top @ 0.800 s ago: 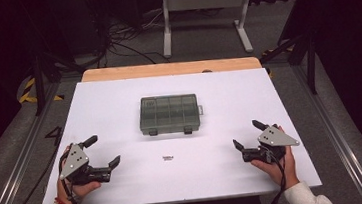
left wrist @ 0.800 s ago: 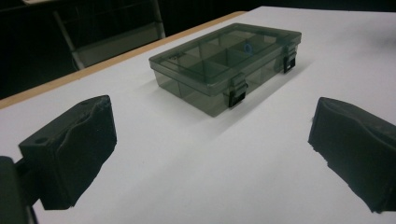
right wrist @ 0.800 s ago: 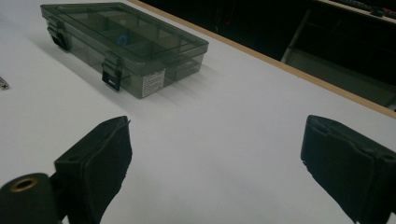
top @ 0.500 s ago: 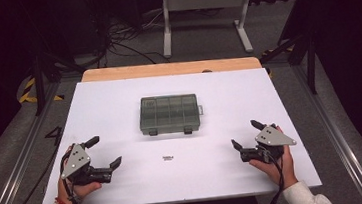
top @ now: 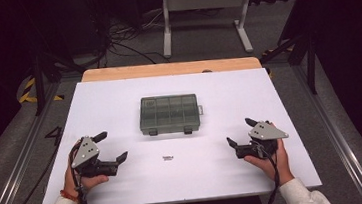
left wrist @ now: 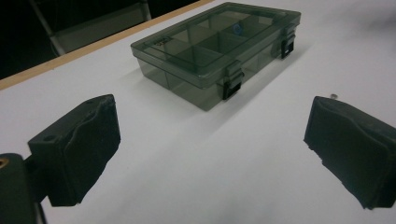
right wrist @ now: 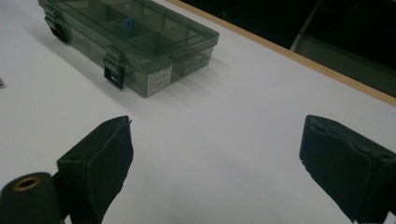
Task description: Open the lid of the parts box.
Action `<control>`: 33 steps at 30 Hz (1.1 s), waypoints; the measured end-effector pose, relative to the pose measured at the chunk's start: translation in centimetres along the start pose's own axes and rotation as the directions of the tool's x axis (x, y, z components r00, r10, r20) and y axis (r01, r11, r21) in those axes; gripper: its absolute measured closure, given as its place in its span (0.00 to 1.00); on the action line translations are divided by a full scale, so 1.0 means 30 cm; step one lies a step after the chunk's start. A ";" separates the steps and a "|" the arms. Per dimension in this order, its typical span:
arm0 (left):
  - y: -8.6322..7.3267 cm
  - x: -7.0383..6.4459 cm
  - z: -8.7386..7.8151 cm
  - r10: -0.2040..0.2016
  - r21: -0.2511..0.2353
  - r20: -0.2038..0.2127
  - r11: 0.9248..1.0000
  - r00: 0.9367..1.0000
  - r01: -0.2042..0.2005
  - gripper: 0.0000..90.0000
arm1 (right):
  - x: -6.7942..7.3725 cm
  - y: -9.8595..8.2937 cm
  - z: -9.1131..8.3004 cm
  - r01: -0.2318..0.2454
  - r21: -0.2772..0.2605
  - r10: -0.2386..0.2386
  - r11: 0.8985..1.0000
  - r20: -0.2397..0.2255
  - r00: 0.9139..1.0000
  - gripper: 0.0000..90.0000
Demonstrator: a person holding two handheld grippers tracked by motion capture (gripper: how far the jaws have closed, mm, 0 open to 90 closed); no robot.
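Observation:
A closed, smoky see-through compartment box (top: 169, 114) with two black latches lies flat at the middle of the white table (top: 289, 101). Something small and blue (left wrist: 238, 29) sits inside one compartment. A tiny metal piece (top: 168, 158) lies on the table in front of the box. My left gripper (top: 112, 146) rests at the front left, open and holding nothing, facing the box (left wrist: 219, 46). My right gripper (top: 240, 132) rests at the front right, also open with nothing between its jaws, and the box (right wrist: 126, 37) lies ahead on its left.
A wooden strip (top: 171, 69) runs along the table's far edge. Behind it stand a white metal frame (top: 205, 9) and loose cables (top: 113, 43) on the floor. Metal rails (top: 20, 172) flank the table on both sides.
The right gripper has crept slightly to the left, toward the table's middle. The left gripper and the box stay where they were.

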State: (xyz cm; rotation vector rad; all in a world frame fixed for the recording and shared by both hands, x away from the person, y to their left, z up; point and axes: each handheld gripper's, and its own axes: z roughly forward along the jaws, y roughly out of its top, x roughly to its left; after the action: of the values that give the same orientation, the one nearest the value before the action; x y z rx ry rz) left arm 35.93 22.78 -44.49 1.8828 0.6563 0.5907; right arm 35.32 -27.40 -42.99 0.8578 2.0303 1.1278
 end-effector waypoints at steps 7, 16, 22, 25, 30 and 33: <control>0.030 0.030 0.101 0.009 0.083 0.002 0.996 1.000 -0.009 0.06 | 0.002 0.053 0.093 0.023 0.063 -0.017 0.998 -0.100 0.995 0.18; 0.085 0.031 0.196 0.038 0.144 -0.013 0.989 0.999 -0.036 0.20 | 0.010 0.143 0.205 0.040 0.119 -0.019 0.992 -0.172 0.985 0.21; 0.112 0.038 0.258 0.041 0.165 0.022 0.985 0.999 -0.044 0.36 | 0.027 0.173 0.303 0.077 0.160 -0.039 0.984 -0.229 0.973 0.34; 0.106 0.043 0.282 0.028 0.196 0.039 0.980 0.999 -0.035 0.44 | 0.035 0.169 0.331 0.097 0.180 -0.049 0.979 -0.254 0.966 0.40; 0.095 0.036 0.299 0.029 0.253 0.052 0.967 0.998 -0.042 0.54 | 0.046 0.163 0.349 0.111 0.197 -0.055 0.974 -0.270 0.961 0.47; 0.092 0.039 0.299 0.028 0.264 0.051 0.964 0.998 -0.040 0.61 | 0.051 0.159 0.356 0.119 0.206 -0.060 0.971 -0.274 0.960 0.55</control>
State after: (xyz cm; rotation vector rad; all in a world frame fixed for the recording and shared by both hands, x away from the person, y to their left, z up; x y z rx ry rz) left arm 43.17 16.72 -45.12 2.1546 0.7008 0.4975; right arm 43.93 -19.36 -43.58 0.7416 2.4284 1.0241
